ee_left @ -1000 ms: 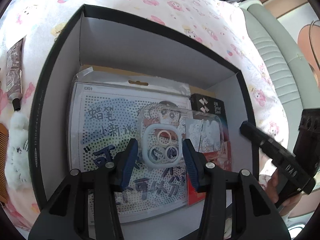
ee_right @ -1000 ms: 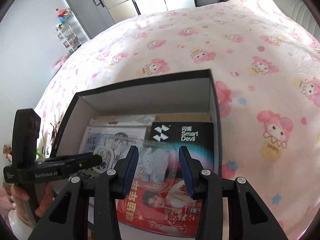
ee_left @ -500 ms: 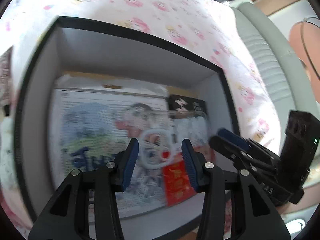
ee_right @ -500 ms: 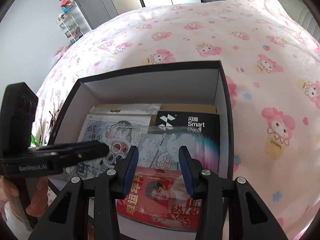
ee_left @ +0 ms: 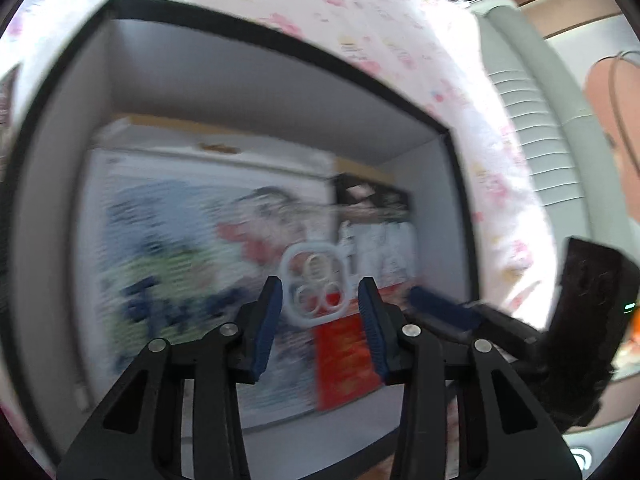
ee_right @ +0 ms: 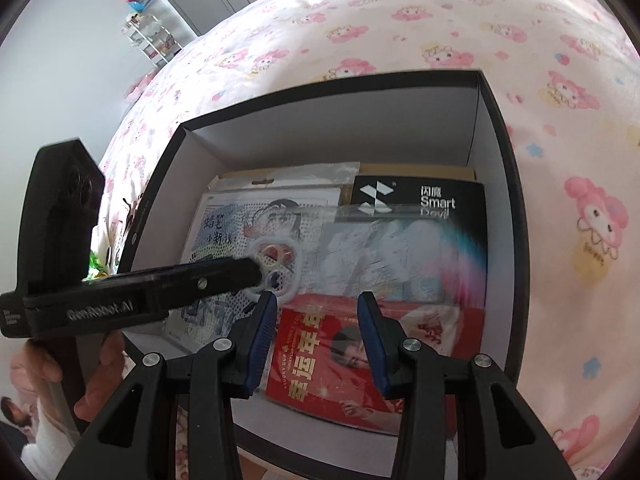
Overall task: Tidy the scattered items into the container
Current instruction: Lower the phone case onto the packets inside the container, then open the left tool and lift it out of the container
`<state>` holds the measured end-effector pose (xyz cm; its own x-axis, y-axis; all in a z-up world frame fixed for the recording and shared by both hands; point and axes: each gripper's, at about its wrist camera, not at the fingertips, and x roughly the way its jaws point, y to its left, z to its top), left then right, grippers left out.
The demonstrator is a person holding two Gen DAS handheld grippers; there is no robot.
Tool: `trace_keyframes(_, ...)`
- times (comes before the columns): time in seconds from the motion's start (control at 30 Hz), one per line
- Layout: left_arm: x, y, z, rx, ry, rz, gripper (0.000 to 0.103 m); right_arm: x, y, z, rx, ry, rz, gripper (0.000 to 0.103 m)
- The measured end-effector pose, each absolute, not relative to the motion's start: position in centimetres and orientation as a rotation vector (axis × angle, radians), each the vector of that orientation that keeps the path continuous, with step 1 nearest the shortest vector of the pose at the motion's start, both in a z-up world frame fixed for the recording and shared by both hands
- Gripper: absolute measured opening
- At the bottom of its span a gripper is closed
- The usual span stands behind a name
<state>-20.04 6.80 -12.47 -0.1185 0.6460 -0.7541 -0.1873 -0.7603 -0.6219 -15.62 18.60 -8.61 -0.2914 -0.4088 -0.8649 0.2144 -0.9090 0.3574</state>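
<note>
The clear phone case [ee_right: 320, 256] lies flat in the black box [ee_right: 516, 240], atop the bead-art pack [ee_right: 240, 236] and smart-device box [ee_right: 436, 204], its white camera ring [ee_left: 314, 289] directly ahead of the left gripper [ee_left: 320, 320]. That gripper is nearer; its jaws have just been closing, partly open, nothing between them. The right gripper [ee_right: 316, 340] hovers half-open and empty above the red packet [ee_right: 360, 376].

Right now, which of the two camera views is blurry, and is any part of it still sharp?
Left wrist view: the black-rimmed cardboard box and its contents smear with motion blur, only the left claw looks crisp. Right wrist view: mostly sharp, the clear plastic phone case slightly streaked; both views are fisheye-curved.
</note>
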Motion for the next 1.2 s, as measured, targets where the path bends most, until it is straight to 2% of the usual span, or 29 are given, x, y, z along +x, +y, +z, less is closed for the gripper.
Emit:
trace_keyframes(0.17,-19.6,7.1,-11.8,-1.571,-0.496,1.966,0.039,-15.7,19.5,-8.6,1.583,-0.306,-2.239,0.037)
trace_keyframes(0.47,-20.0,5.6,-13.7,-1.677,-0.509,1.972,0.039,-15.3,18.8,-8.6,1.587,-0.309,-2.191,0.037)
trace_keyframes(0.57,-20.7,7.0,-13.9,-1.655,-0.51,1.933,0.04,-15.5,19.0,-8.9,1.603,-0.289,-2.211,0.038)
trace_keyframes(0.6,-20.8,7.3,-13.7,-1.642,-0.507,1.931,0.043,-15.6,19.1,-9.0,1.61,-0.288,-2.216,0.038)
trace_keyframes(0.97,-19.9,5.4,-12.9,-1.628,-0.495,1.982,0.042,-15.7,19.5,-9.3,1.621,-0.311,-2.208,0.038)
trace_keyframes(1.2,-20.6,7.3,-13.9,-1.643,-0.493,1.913,0.043,-15.7,19.5,-9.4,1.623,-0.317,-2.21,0.038)
